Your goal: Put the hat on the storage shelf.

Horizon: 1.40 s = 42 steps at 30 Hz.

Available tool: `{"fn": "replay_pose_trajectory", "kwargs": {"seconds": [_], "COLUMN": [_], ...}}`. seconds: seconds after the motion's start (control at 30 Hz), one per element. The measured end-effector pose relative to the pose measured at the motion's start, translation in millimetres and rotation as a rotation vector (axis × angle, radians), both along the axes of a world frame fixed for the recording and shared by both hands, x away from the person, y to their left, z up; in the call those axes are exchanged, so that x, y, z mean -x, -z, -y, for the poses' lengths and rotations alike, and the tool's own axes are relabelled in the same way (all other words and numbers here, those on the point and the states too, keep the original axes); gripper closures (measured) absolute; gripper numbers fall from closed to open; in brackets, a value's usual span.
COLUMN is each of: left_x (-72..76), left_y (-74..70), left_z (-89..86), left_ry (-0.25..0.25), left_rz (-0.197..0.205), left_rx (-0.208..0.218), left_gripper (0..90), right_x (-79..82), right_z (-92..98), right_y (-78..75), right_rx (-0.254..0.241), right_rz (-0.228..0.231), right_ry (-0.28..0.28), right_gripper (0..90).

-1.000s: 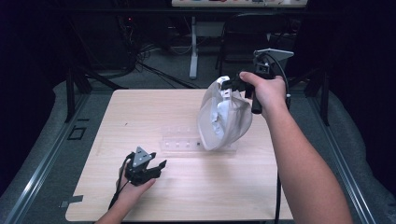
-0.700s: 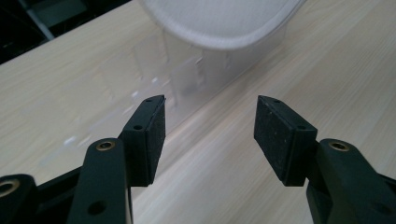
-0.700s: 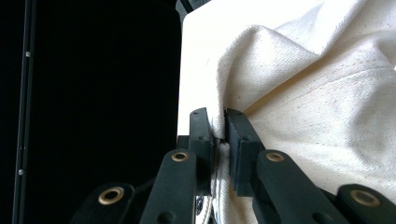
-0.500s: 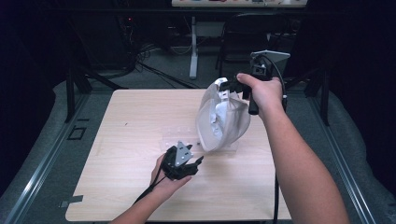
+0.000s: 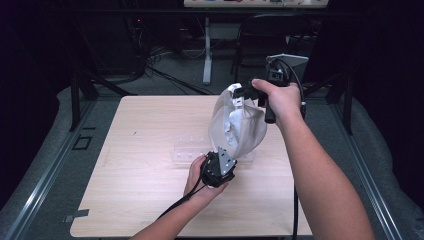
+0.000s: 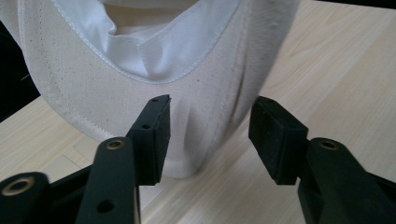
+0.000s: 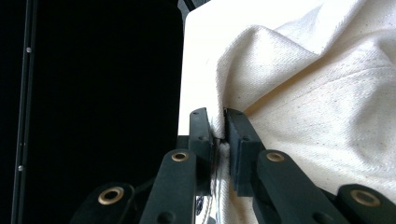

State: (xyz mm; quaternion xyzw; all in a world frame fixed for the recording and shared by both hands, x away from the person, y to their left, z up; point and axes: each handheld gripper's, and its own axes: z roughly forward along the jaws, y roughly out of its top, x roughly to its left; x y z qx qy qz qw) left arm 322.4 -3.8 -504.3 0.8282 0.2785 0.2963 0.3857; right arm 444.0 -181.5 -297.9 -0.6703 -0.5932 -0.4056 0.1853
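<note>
A cream cloth piece (image 5: pixel 237 127) with a white lining (image 6: pixel 140 46) hangs above the wooden table (image 5: pixel 145 130). My right gripper (image 5: pixel 239 92) holds it up by its top edge. In the right gripper view that gripper (image 7: pixel 218 122) is shut on a fold of the cloth (image 7: pixel 327 93). My left gripper (image 5: pixel 223 155) is at the cloth's lower end. In the left gripper view its jaws (image 6: pixel 210 123) have just been closing but stand apart. The cloth's bottom (image 6: pixel 205 70) hangs just beyond the tips, and the pads (image 6: pixel 161 135) do not press on it.
A clear plastic tray (image 5: pixel 187 152) lies flat on the table under the hanging cloth. Beyond the far table edge the floor is dark, with cables and stand legs (image 5: pixel 206 50). A metal rail (image 5: pixel 45 180) runs along the table's left side.
My left hand has moved from the table's front left, right and forward, up to the cloth's lower end. The right hand and the hanging cloth have stayed put.
</note>
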Motion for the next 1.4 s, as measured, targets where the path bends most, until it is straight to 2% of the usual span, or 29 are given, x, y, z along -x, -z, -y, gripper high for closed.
{"fn": "replay_pose_trajectory", "kwargs": {"seconds": [0.07, 0.23, 0.33, 0.47, 0.7, 0.83, 0.9, 1.07, 1.33, 1.4], "left_x": [-1.2, -2.8, -2.8, -2.5, -11.9, -20.0, -23.4, -31.8, -39.7, -40.9], "left_y": [-0.6, -1.7, -1.9, -2.8, -3.3, -3.8, -3.1, 0.0, 5.6, 7.5], "left_z": [-1.9, -9.6, -14.9, -23.5, -48.9, -62.7, -69.2, -82.0, -91.3, -91.2], "left_ry": [-0.011, -0.017, -0.018, 0.005, 0.049, 0.103, 0.130, 0.193, 0.250, 0.262], "left_rz": [0.010, 0.016, 0.021, 0.025, -0.020, -0.056, -0.060, -0.047, -0.053, -0.046], "left_rx": [-0.018, -0.017, -0.013, 0.003, 0.093, 0.171, 0.190, 0.216, 0.272, 0.274], "left_gripper": [58.2, 73.8, 78.1, 80.6, 81.5, 81.8, 82.2, 83.4, 84.3, 84.5], "right_x": [-0.2, 0.0, 0.7, 1.1, 2.1, 1.7, 1.3, 0.4, -1.0, -0.8], "right_z": [0.5, 2.6, 3.6, 3.0, -2.0, -5.7, -7.4, -10.5, -15.6, -15.9], "right_y": [0.3, 0.4, 0.2, -0.6, -4.3, -4.1, -3.9, -3.1, -0.9, -1.4], "right_rx": [0.002, 0.008, 0.017, 0.012, 0.022, 0.022, 0.022, 0.022, 0.021, 0.026], "right_rz": [0.000, 0.000, 0.000, 0.002, 0.006, 0.012, 0.013, 0.015, 0.016, 0.016], "right_ry": [-0.005, 0.000, 0.002, 0.003, -0.009, -0.016, -0.016, -0.021, -0.025, -0.028], "right_gripper": [81.8, 81.8, 81.7, 81.6, 81.6, 81.6, 81.5, 81.5, 81.5, 81.5]}}
